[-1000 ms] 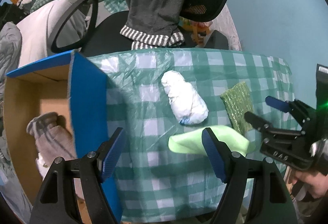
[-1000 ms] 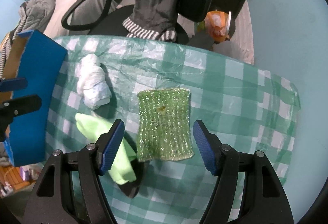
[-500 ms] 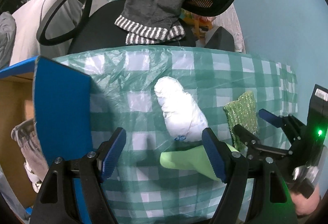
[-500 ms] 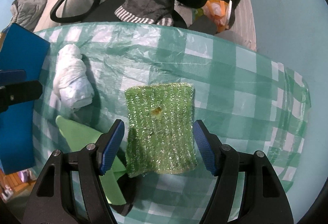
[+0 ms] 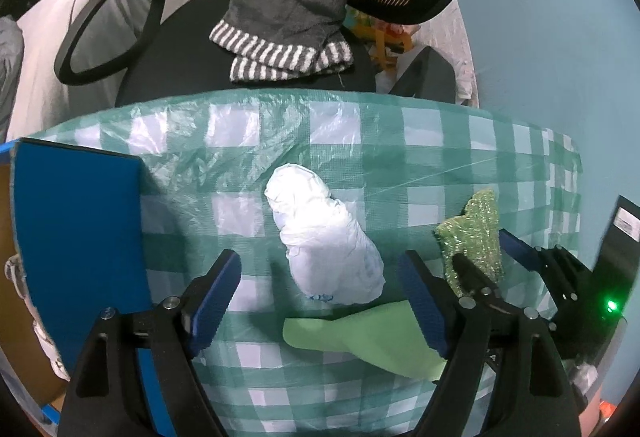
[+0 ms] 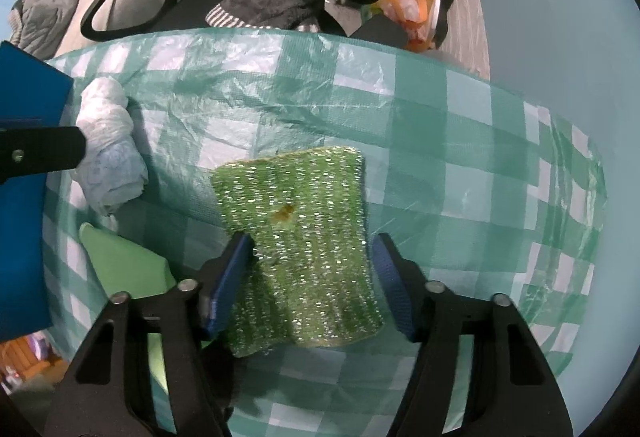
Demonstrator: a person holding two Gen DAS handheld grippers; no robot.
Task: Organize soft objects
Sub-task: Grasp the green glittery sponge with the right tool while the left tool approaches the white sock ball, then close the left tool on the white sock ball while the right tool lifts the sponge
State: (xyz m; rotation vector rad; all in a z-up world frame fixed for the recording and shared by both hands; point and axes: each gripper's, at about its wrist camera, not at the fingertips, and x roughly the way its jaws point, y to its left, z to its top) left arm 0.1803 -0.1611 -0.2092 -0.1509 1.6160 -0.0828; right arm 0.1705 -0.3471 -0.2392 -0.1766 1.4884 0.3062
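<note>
The right gripper (image 6: 312, 269) hung low over the counter (image 6: 460, 141), its jaws spread wide on either side of the glittery green scrubber (image 6: 296, 237), the left pad just touching its edge. The left gripper (image 5: 320, 289) pointed forward with jaws open around nothing, the white plastic bundle (image 5: 324, 237) lying between them and the light green cloth (image 5: 360, 337) just below. Compared with a second earlier, both grippers had advanced, and the scrubber now sat deeper between the right jaws.

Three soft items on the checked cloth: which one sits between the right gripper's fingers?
The sparkly green scrubber: the open right gripper straddles it. The white bundle and the plain light-green cloth lie off to its left.
</note>
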